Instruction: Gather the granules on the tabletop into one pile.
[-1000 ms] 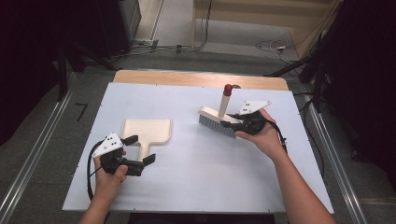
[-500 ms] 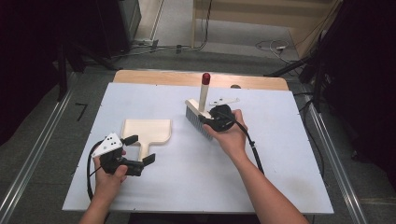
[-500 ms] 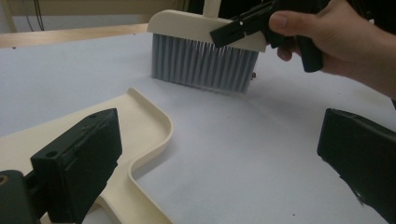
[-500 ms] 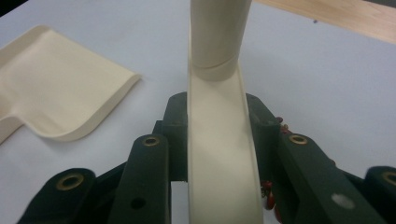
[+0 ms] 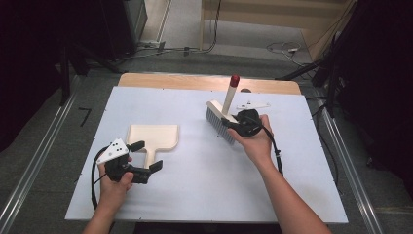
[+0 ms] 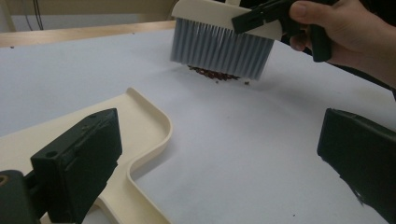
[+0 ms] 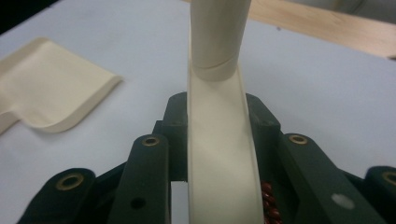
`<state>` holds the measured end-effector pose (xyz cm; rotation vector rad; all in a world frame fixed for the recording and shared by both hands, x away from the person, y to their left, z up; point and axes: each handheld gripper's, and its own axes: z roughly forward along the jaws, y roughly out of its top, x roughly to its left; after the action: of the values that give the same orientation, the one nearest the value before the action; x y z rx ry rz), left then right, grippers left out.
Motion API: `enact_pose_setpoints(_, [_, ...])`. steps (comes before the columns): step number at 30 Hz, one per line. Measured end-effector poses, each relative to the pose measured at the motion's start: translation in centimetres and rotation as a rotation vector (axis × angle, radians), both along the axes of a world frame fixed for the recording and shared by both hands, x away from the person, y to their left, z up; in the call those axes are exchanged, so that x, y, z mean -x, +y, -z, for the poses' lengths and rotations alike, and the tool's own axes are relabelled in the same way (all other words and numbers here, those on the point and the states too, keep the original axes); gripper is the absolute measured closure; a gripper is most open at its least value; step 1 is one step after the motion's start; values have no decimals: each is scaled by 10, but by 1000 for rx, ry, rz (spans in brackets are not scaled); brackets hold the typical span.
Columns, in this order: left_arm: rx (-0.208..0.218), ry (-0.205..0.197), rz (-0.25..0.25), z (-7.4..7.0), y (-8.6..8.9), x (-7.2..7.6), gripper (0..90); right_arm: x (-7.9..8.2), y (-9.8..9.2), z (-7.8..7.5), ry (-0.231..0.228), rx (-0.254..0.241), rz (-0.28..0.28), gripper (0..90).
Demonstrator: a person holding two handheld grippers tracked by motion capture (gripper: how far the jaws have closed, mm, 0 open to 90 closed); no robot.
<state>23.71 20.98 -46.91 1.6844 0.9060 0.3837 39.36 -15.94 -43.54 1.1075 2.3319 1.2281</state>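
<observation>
A cream dustpan [image 5: 155,135] lies flat at the table's left, its handle pointing toward me. My left gripper [image 5: 147,156] is open, its jaws either side of that handle without pressing it; in the left gripper view the dustpan [image 6: 140,126] passes under the left jaw. My right gripper [image 5: 234,125] is shut on the back of a cream brush [image 5: 217,118] with grey bristles and a red-tipped handle [image 5: 234,81] that stands nearly upright. The brush back [image 7: 219,154] runs between the right jaws. Small red-brown grains [image 6: 217,74] lie under the bristles [image 6: 219,46].
The white table top [image 5: 195,195] ends in a wooden strip [image 5: 195,82] at the far edge. Metal rails [image 5: 34,165] run along both sides on the floor. Cables lie on the floor beyond the table.
The right gripper carried the brush left across the table with the handle swinging more upright, then came back a little to the right. The left gripper and the dustpan stayed put.
</observation>
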Motion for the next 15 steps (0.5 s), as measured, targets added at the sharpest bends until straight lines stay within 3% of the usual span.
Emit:
enact_pose_setpoints(4, [1, 2, -1, 0, 0, 0, 3, 2, -21, -7, -18, -19, -164, 657])
enact_pose_setpoints(7, [-3, 3, 0, 0, -1, 0, 3, 2, -38, -6, -30, -16, -341, 657])
enact_pose_setpoints(10, [-5, 6, 3, 1, -3, -1, 3, 2, -49, -1, 5, -4, -468, 657])
enact_pose_setpoints(12, [-7, 6, 4, 1, -4, -1, 3, -2, -51, 6, 43, -3, -504, 657])
enact_pose_setpoints(15, [-5, 7, 3, 1, -4, 0, 3, -9, -51, 17, 35, 34, -514, 656])
